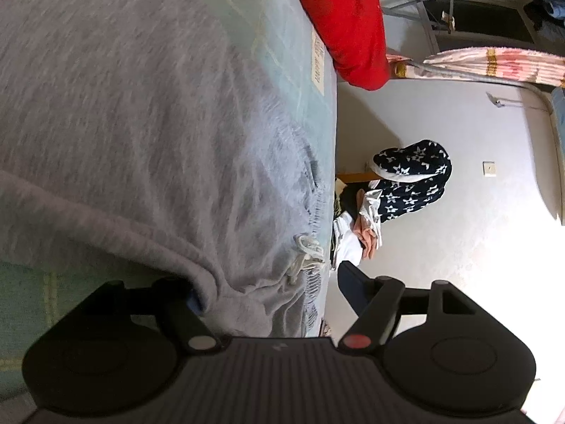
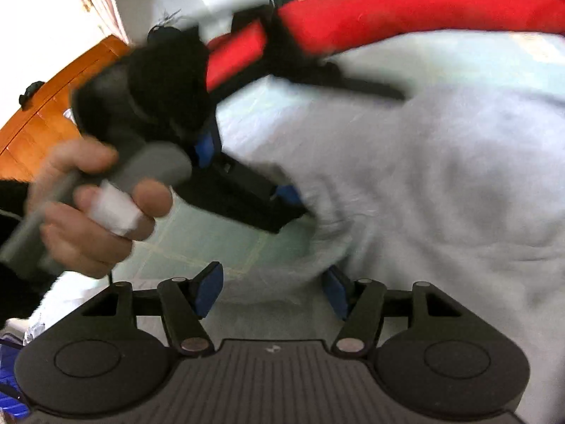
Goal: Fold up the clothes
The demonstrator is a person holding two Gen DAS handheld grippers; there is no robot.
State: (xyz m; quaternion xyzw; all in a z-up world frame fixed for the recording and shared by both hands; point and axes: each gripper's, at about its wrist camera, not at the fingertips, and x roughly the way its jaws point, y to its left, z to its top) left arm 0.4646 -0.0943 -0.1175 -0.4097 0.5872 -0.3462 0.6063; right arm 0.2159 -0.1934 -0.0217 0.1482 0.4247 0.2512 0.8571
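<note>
Nothing fully legible. White label [image 1: 317,62] on the pale green sheet [image 1: 282,17] near the bed edge, carrying dark print too blurred to make out. Small pale logo mark [image 1: 275,347] on the ribbed body of the left gripper [image 1: 272,293], and a like mark [image 2: 272,349] on the right gripper [image 2: 273,293], neither readable as letters. No numbers, brands or signs legible anywhere else.
</note>
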